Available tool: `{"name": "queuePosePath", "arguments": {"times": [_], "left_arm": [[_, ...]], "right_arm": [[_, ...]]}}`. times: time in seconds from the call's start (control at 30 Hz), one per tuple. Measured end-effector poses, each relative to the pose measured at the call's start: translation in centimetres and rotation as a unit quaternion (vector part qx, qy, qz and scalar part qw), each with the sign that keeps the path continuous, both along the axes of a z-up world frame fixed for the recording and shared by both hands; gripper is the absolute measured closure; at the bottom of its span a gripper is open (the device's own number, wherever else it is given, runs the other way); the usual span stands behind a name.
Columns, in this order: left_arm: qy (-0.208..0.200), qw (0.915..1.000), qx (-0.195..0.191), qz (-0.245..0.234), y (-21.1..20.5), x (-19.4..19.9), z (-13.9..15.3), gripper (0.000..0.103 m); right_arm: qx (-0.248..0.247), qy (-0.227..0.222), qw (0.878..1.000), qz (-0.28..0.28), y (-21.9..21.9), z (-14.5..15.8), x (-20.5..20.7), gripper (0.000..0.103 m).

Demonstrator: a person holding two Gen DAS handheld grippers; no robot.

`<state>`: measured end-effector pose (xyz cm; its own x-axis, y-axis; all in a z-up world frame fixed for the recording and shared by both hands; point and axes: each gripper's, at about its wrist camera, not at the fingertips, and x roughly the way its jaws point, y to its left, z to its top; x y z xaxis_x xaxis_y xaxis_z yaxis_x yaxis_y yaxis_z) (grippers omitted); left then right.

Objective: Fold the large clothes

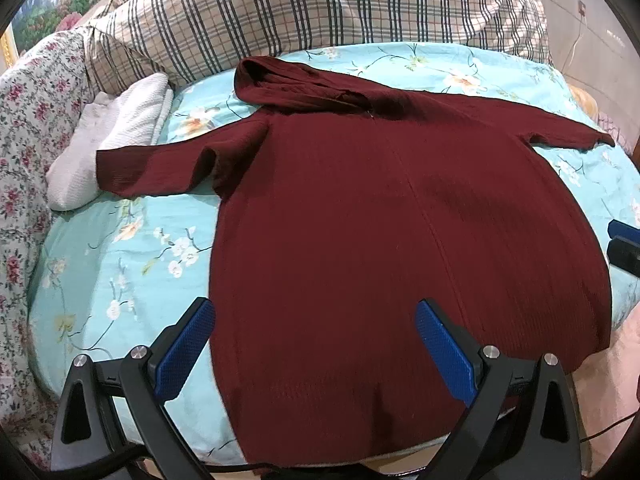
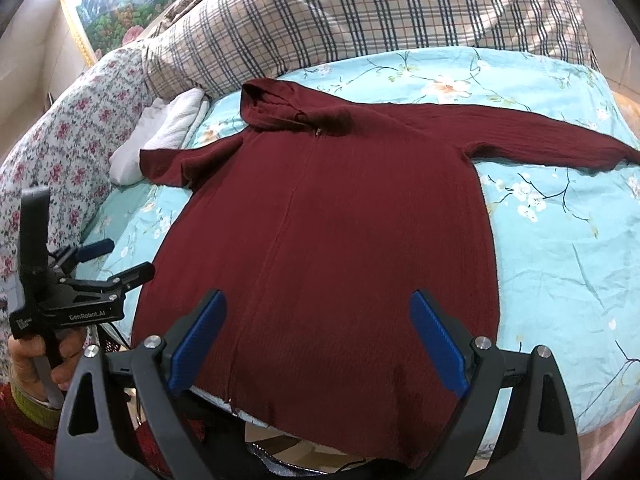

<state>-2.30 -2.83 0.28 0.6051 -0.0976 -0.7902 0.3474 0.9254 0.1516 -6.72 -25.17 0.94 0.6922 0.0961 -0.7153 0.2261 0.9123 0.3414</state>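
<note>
A dark red hooded knit garment (image 1: pixel 380 216) (image 2: pixel 332 220) lies flat and spread out on the bed, hood toward the pillows, both sleeves stretched sideways, hem hanging over the near edge. My left gripper (image 1: pixel 316 316) hovers open above the hem, its blue pads (image 1: pixel 188 344) wide apart with nothing between them. My right gripper (image 2: pixel 318 308) is also open over the hem. The left gripper (image 2: pixel 116 264) shows in the right wrist view at the garment's left edge, held by a hand (image 2: pixel 36 364). A bit of the right gripper (image 1: pixel 626 248) shows at the left wrist view's right edge.
The bed has a turquoise floral sheet (image 1: pixel 120 264) (image 2: pixel 560 264). A checked duvet (image 1: pixel 300 8) (image 2: pixel 360 12) is heaped at the back. A white folded cloth (image 1: pixel 108 140) (image 2: pixel 160 136) lies by the left sleeve, beside a pink floral quilt (image 1: pixel 24 128) (image 2: pixel 68 152).
</note>
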Motion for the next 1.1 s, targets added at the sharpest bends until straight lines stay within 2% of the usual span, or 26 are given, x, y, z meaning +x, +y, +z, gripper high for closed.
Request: {"name": "queuePosePath", "arguments": {"times": [0.07,0.13,0.27,0.33,0.4,0.47,0.6,0.7,0.77,0.8,0.87,0.97,1.0,1.03,1.07,1.1], "left_arm": [[0.008,1.0000,-0.006,-0.001,-0.1,0.8,-0.4,0.002],[0.012,0.9998,-0.013,0.001,-0.1,1.9,-0.7,0.002],[0.011,0.9999,-0.003,0.010,-0.3,4.0,-1.2,0.003],[0.010,0.9998,0.001,0.014,-0.5,5.0,-1.4,0.003],[0.009,0.9998,0.005,0.017,-0.8,6.0,-1.7,0.003],[0.015,0.9997,0.006,0.016,-1.2,6.8,-2.0,0.003],[0.038,0.9993,0.002,0.008,-2.7,8.2,-3.0,0.003],[0.049,0.9987,0.014,-0.003,-4.3,9.0,-3.9,0.003],[0.055,0.9983,0.019,-0.009,-5.2,9.4,-4.3,0.003],[0.057,0.9981,0.020,-0.011,-5.6,9.7,-4.5,0.003],[0.063,0.9977,0.022,-0.013,-6.4,10.3,-5.0,0.003],[0.073,0.9970,0.024,-0.012,-7.4,11.4,-5.7,0.003],[0.074,0.9969,0.023,-0.011,-7.6,11.7,-5.8,0.003],[0.074,0.9969,0.023,-0.011,-7.8,11.8,-5.9,0.003],[0.074,0.9969,0.022,-0.011,-7.9,12.0,-5.9,0.003],[0.075,0.9969,0.021,-0.011,-7.9,12.2,-6.0,0.003]], "right_arm": [[0.013,-0.007,1.000,-0.010,-1.1,-0.3,-0.1,0.011],[0.026,-0.007,0.999,-0.028,-2.6,-0.6,-0.3,0.020],[0.070,-0.011,0.992,-0.107,-8.7,-1.7,-1.7,0.029],[0.084,-0.009,0.985,-0.149,-11.9,-2.1,-2.6,0.041],[0.094,-0.011,0.976,-0.197,-15.7,-2.2,-3.7,0.043],[0.105,-0.031,0.964,-0.241,-19.8,-2.1,-4.9,0.045],[0.100,-0.051,0.934,-0.340,-28.5,-2.2,-6.9,0.046],[0.115,-0.067,0.910,-0.392,-35.0,-3.2,-7.9,0.046],[0.112,-0.067,0.902,-0.412,-38.0,-3.5,-7.4,0.046],[0.108,-0.069,0.902,-0.413,-39.2,-3.6,-7.6,0.046],[0.129,-0.077,0.893,-0.423,-42.1,-4.4,-6.8,0.046],[0.127,-0.065,0.889,-0.435,-44.3,-5.4,-6.3,0.046],[0.130,-0.065,0.884,-0.444,-45.2,-5.8,-6.3,0.055],[0.137,-0.071,0.882,-0.445,-45.7,-6.0,-6.6,0.082],[0.148,-0.079,0.880,-0.445,-46.0,-6.1,-6.7,0.092],[0.151,-0.088,0.879,-0.443,-46.0,-5.9,-7.0,0.095]]}}
